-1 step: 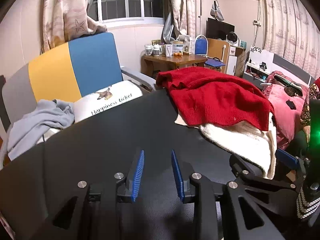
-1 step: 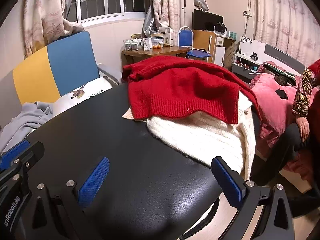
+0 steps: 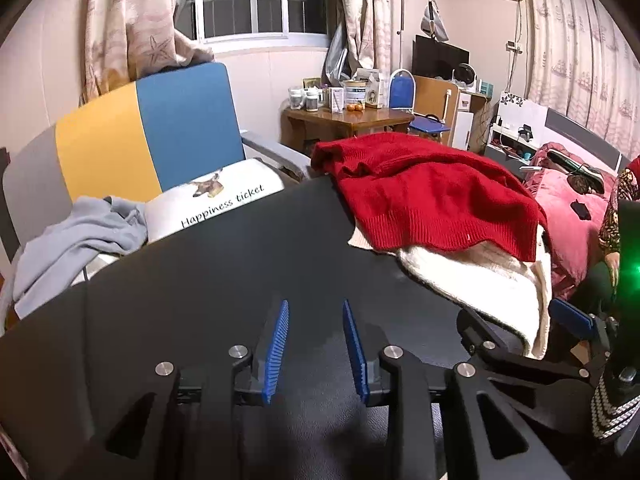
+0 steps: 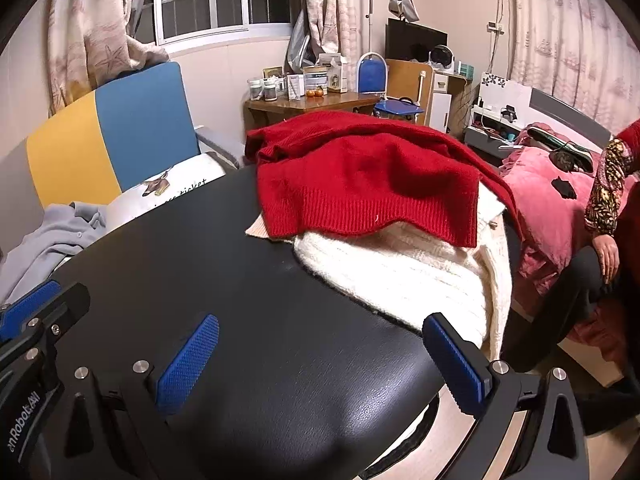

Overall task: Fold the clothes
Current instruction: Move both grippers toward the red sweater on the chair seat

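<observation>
A red knit sweater point(image 3: 432, 196) lies folded on top of a cream knit garment point(image 3: 480, 280) at the far right of a black leather table point(image 3: 224, 280). Both show in the right wrist view too, the sweater point(image 4: 368, 184) over the cream garment point(image 4: 408, 276). My left gripper point(image 3: 316, 344) hovers over the bare table, jaws partly apart and empty. My right gripper point(image 4: 320, 364) is wide open and empty, short of the cream garment's near edge. The right gripper also appears at the right edge of the left wrist view point(image 3: 568, 316).
A blue, yellow and grey armchair point(image 3: 152, 136) stands behind the table with a grey garment point(image 3: 76, 244) and a white printed cushion point(image 3: 216, 200) on it. A wooden desk point(image 3: 348, 120) with jars stands at the back. A pink bed point(image 4: 560, 200) and a seated person point(image 4: 608, 208) are on the right.
</observation>
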Available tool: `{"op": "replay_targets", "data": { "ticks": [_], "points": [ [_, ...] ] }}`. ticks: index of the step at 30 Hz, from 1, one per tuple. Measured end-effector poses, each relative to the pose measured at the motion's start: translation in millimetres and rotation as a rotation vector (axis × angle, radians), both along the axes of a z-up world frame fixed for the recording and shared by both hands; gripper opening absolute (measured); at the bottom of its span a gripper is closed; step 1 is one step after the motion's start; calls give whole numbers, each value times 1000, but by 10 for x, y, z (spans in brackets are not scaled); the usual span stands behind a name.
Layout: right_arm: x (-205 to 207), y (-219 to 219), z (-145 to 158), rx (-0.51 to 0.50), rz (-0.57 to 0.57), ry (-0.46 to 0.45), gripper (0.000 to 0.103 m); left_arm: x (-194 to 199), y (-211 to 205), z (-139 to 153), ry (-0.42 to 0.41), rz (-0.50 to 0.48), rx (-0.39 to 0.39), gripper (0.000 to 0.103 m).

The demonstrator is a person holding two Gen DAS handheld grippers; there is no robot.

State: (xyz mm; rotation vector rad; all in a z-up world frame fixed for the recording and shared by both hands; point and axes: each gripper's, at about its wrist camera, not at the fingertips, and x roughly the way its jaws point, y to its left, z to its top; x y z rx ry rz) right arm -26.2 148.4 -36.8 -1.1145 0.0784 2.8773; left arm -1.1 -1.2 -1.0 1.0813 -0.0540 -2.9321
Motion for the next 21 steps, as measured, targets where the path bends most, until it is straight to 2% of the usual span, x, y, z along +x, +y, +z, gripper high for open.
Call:
{"op": "replay_targets", "data": {
  "ticks": [7,10,21],
  "points": [
    [-6,-37,-59,-3,-1,-5,103,-186,-72,-115,-57,5,18,28],
    [9,-53,-85,-5,-2,-11,103,-46,-83,-137,-34,12,30,29],
    [27,-47,-146,-2,18,-32,103,66,-165,-319,-117,20,62,30]
  ]
}}
